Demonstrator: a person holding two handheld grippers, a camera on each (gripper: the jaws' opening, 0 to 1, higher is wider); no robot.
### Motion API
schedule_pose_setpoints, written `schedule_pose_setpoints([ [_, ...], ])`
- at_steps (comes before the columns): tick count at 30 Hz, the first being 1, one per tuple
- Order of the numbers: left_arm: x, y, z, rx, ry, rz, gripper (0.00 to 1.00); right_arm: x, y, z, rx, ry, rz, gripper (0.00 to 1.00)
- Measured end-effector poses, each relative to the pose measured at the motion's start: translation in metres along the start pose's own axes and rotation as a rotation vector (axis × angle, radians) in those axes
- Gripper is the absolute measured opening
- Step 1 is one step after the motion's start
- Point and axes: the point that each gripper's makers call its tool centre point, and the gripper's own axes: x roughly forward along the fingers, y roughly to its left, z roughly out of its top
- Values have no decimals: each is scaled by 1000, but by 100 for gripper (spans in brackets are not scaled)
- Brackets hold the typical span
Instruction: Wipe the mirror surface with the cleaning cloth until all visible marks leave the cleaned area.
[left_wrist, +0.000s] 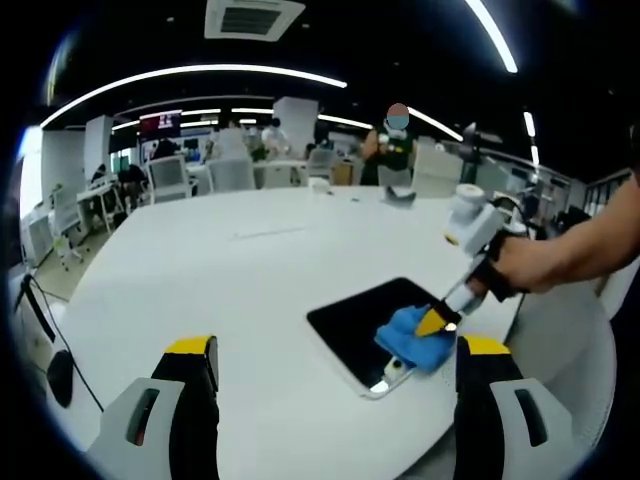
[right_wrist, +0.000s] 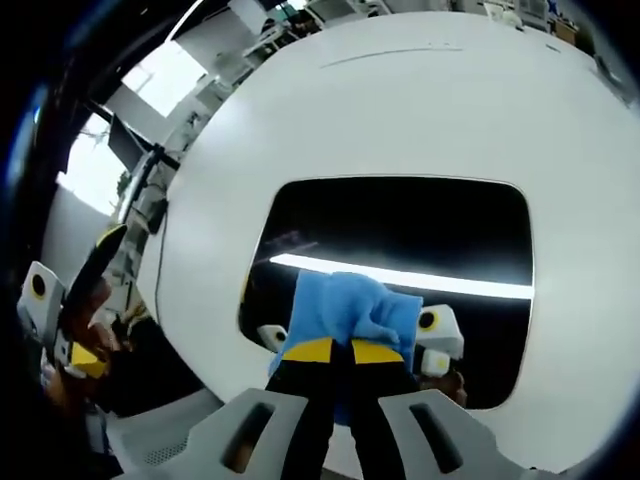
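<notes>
A dark rectangular mirror (left_wrist: 352, 318) lies flat on the white round table (left_wrist: 230, 270), close to its near right edge. A blue cleaning cloth (left_wrist: 412, 338) rests on the mirror's near right corner. My right gripper (left_wrist: 437, 322), held by a hand, presses down on it from the right. In the right gripper view the yellow-tipped jaws of the right gripper (right_wrist: 343, 350) are shut on the cloth (right_wrist: 350, 305), which lies on the mirror (right_wrist: 400, 225); a ceiling light reflects in the glass. My left gripper (left_wrist: 338, 350) hovers open, short of the mirror, and appears as the left gripper (right_wrist: 88, 305) at the left edge.
The table's edge (left_wrist: 560, 370) curves just right of the mirror. A black cable (left_wrist: 40, 320) hangs off the table's left side. Office chairs (left_wrist: 230, 172), desks and a standing person (left_wrist: 397, 150) are far behind the table. Bare tabletop (right_wrist: 420, 100) stretches beyond the mirror.
</notes>
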Motion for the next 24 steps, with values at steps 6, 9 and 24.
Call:
schedule_pose_setpoints([
  [6, 0, 0, 0, 2, 6, 1, 99, 1, -2, 8, -2, -2, 0, 0],
  [9, 1, 3, 1, -1, 4, 4, 99, 3, -4, 13, -7, -1, -5, 0],
  [24, 3, 5, -3, -5, 3, 5, 99, 11, -13, 44, 3, -5, 6, 0],
])
